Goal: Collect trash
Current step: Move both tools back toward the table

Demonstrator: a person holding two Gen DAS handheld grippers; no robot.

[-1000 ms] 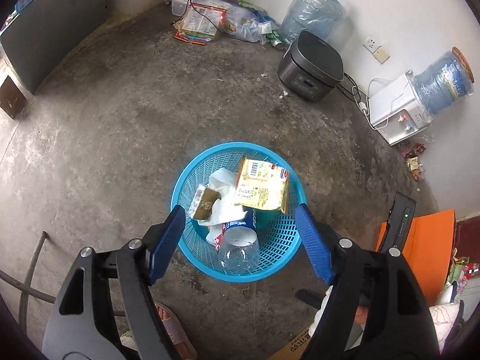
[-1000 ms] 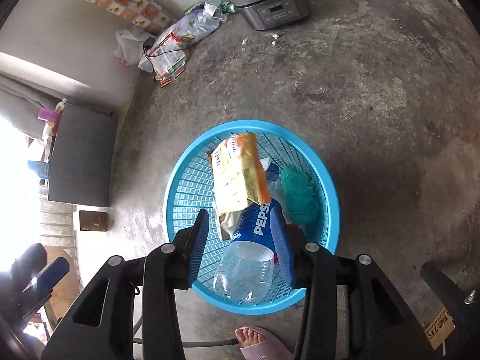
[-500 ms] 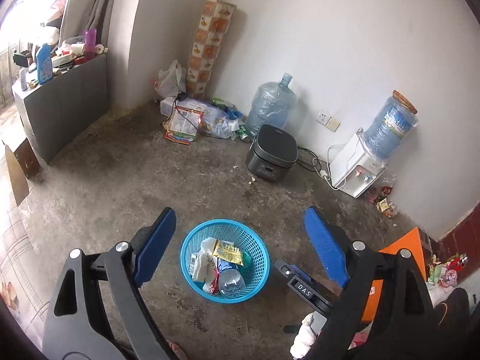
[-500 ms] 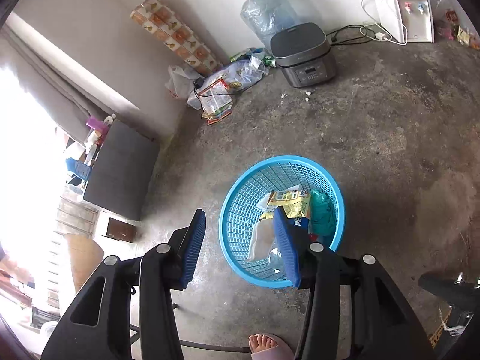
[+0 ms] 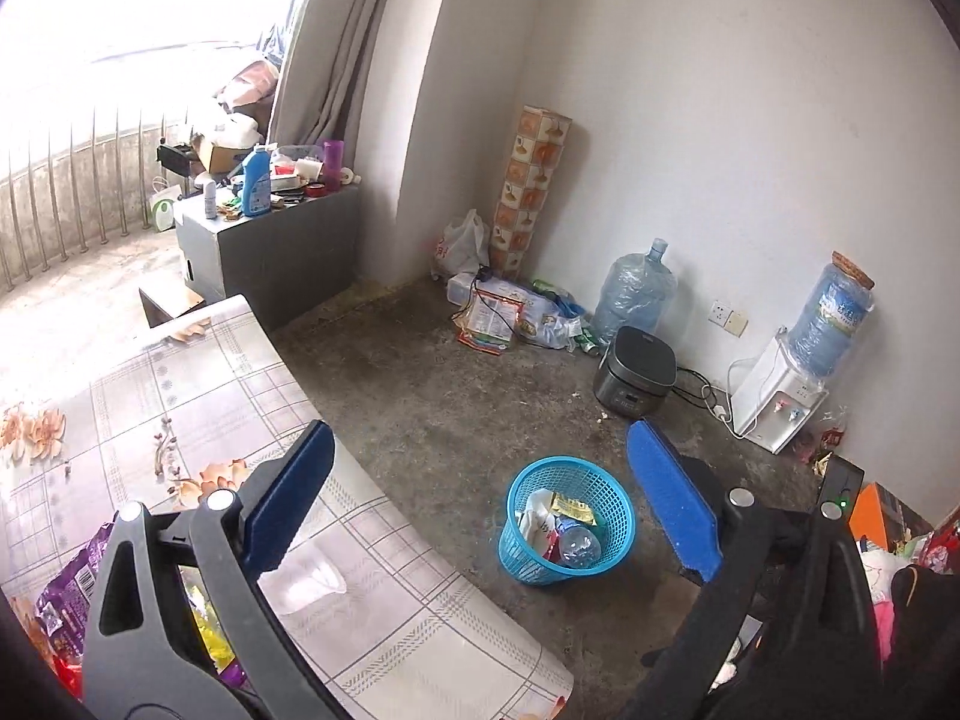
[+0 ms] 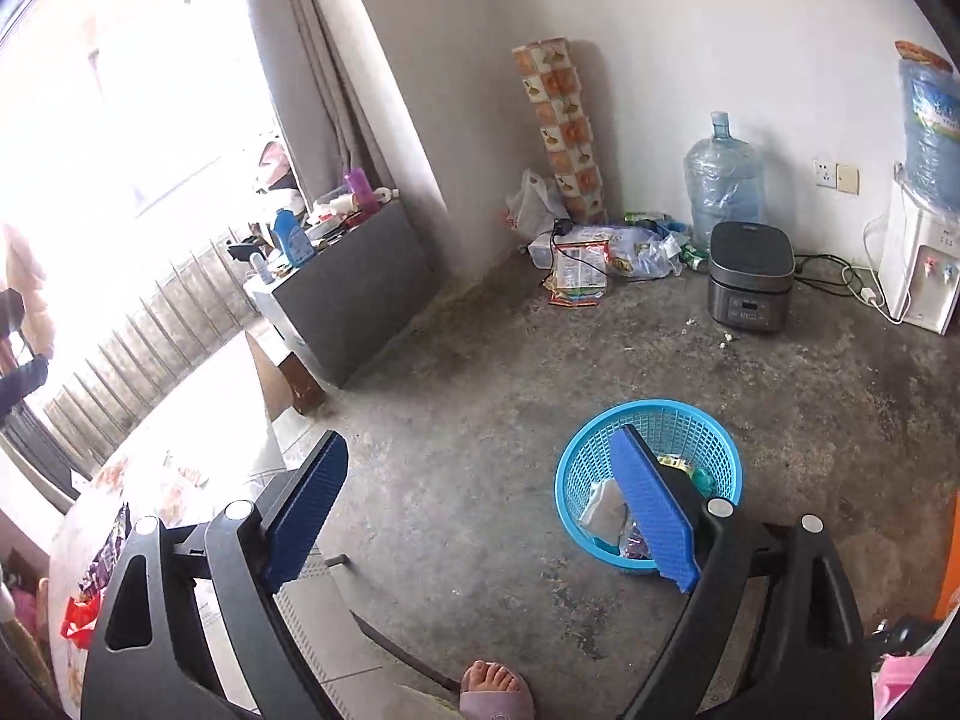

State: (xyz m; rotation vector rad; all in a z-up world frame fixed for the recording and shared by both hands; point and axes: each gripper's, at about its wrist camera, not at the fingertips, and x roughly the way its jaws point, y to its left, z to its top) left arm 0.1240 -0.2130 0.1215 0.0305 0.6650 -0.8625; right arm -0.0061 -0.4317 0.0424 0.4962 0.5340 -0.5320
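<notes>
Here, left wrist view:
Left gripper [image 5: 480, 501]: jaws wide apart and opening further; nothing between the blue pads, nothing touched.
Basket [image 5: 612, 492]: blue mesh, upright on the concrete floor, seen through the gap between the fingers, nearer the right-hand one.
Trash in basket: clear plastic bottle [image 5: 579, 547], yellow wrapper [image 5: 573, 505], white crumpled paper [image 5: 537, 516].
Table [image 5: 384, 618]: floral-check cloth, lower left, under the left finger; a clear plastic cup [image 5: 309, 579] lies on it just beside that finger.
Purple packet [image 5: 72, 585]: on the table at the far left edge, partly hidden by the gripper body.
Rice cooker [image 5: 636, 381]: dark, on the floor by the wall, well apart from the basket.
Water dispenser [image 5: 780, 405]: white, at the wall, with a blue jug on top.

Next, right wrist view:
Right gripper [image 6: 480, 507]: jaws wide and opening; empty, gripping nothing.
Basket [image 6: 576, 468]: on the floor behind the right-hand finger, which covers part of its contents; white paper [image 6: 603, 507] shows inside.
Foot [image 6: 495, 687]: bare toes in a pale slipper at the bottom edge.
Table [image 6: 144, 480]: at lower left, mostly washed out by window light.
</notes>
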